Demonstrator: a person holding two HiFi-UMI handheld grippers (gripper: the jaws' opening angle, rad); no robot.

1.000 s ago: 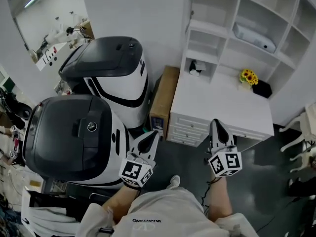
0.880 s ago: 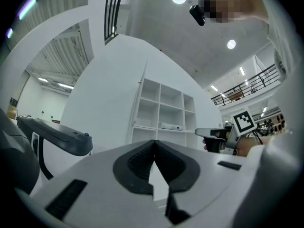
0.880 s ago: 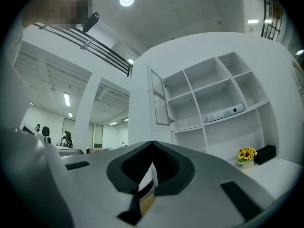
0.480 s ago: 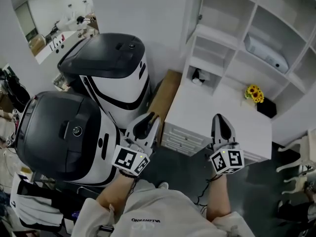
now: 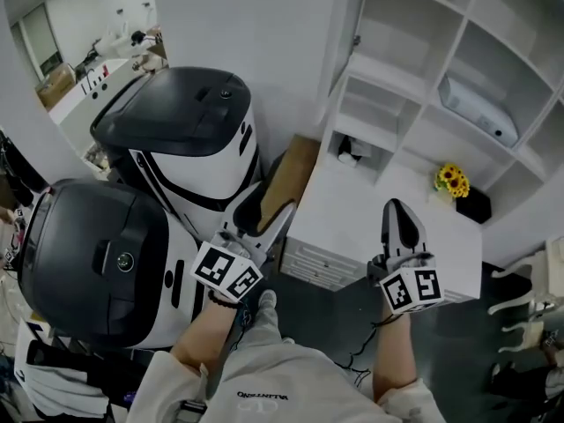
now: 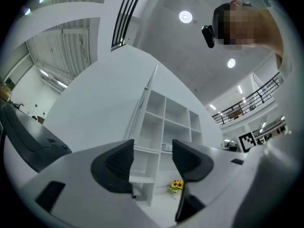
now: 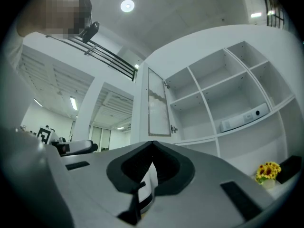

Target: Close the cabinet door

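The white cabinet door (image 7: 158, 101) has a frosted panel and a small knob (image 7: 175, 128), and it stands swung open at the left side of the white shelf unit (image 5: 414, 69). In the head view the door (image 5: 345, 25) shows nearly edge-on. My left gripper (image 5: 269, 203) is held out below it and to its left. Its jaws have just been opening and now stand open with nothing between them. In the left gripper view the gripper (image 6: 153, 163) points up at the shelves. My right gripper (image 5: 396, 208) is shut and empty in front of the desk. Neither gripper touches the door.
Two large black-and-white machines (image 5: 189, 126) (image 5: 88, 254) stand at the left, with a brown box (image 5: 286, 179) between them and the white desk (image 5: 397, 236) with drawers. Yellow flowers (image 5: 451, 181), a black pot (image 5: 476, 205) and a white device (image 5: 480, 108) sit on the unit.
Both grippers have moved forward and up towards the shelf unit. The left jaws went from shut to open. The right jaws stayed shut.
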